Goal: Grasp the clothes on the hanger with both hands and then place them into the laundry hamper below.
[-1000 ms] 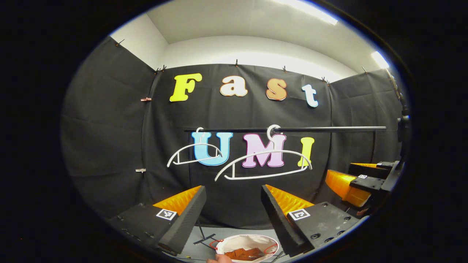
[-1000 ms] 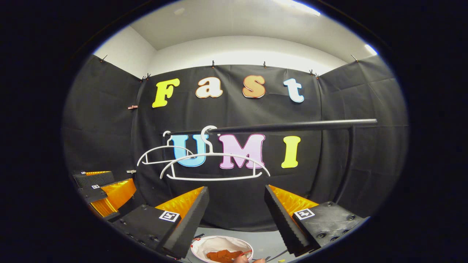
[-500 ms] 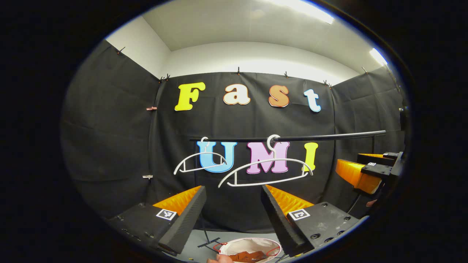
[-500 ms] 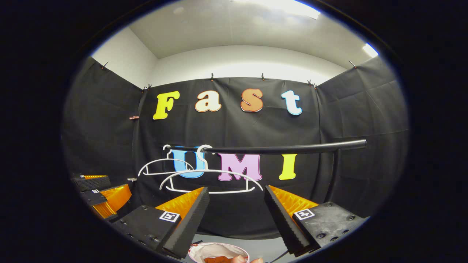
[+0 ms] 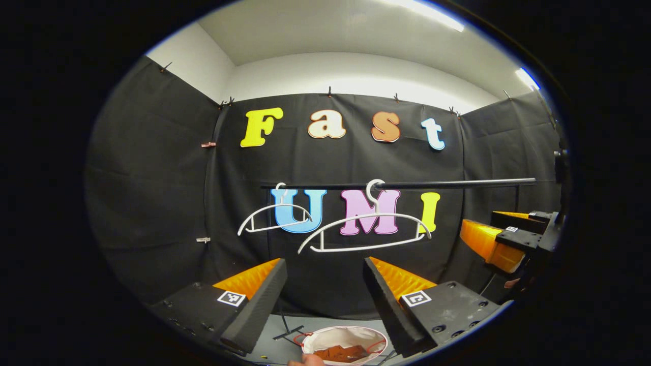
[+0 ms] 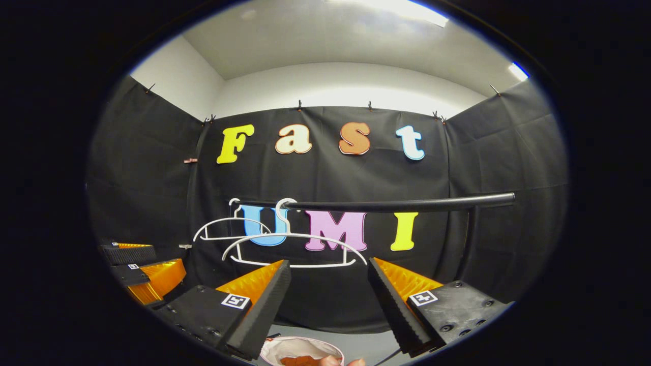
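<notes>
Both claws are hanging spread wide with nothing between their fingers, up at the level of the rail. From left to right across the left gripper view there are 2 bare white hangers: the far hanger [image 5: 274,218] near the rail's [image 5: 457,182] left end, then the near hanger [image 5: 363,231] by the middle, and further right the right gripper [image 5: 491,244], held just beside and a little ahead. The left gripper [image 5: 325,284] is itself released, its fingers pointing at the cloth wall under the hangers. The rust-brown garment [image 5: 339,353] is already lying inside the white hamper [image 5: 351,336] on the floor below, so I judge the drop as done and the step in hand as pulling clear. To do that well, I would be lifting both claws straight back and level, keeping them off the near hanger so it is not knocked along the rail. The left gripper view is giving the clearer look into the hamper, garment and red handles included; the right gripper view is catching just the hamper's rim [image 6: 300,344] and a sliver of cloth, but it is showing the left gripper [image 6: 147,272] low at its left edge and the rail's right end with its upright post, while the right gripper [image 6: 328,290] is also standing released.
</notes>
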A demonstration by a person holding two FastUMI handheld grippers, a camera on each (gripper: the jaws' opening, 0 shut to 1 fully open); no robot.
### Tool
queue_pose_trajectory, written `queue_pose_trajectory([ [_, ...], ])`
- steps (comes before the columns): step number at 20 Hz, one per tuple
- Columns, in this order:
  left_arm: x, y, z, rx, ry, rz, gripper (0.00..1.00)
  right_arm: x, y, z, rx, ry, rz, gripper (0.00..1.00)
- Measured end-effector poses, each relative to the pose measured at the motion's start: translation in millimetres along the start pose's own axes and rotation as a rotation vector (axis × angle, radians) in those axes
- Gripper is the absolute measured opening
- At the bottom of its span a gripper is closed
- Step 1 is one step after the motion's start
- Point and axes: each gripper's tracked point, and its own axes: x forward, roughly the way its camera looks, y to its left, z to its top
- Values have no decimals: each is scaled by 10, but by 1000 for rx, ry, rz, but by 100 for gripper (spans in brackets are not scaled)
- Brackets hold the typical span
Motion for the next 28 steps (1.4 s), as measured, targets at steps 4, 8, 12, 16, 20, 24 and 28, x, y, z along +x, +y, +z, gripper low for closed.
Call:
queue_pose_trajectory([
  [4,-8,-8,8,-4,-5,4,93,-28,-17,-23,-11,4,-1,98],
  [8,-40,-33,20,11,-17,7,95,-47,-37,-20,-14,2,-1,100],
  [12,-50,-69,-6,12,-15,1,93,-77,-12,-28,-27,-2,9,97],
  [16,-55,-56,-17,13,-5,9,93,-97,-25,-39,-22,2,8,97],
  [20,-75,-77,-25,17,-6,4,95,-101,-40,-44,-21,3,8,97],
  [24,-71,-89,-36,17,-1,3,95,-100,-39,-59,-21,6,11,97],
  [28,-81,-89,-21,21,-4,4,95,-91,-40,-61,-19,8,12,97],
])
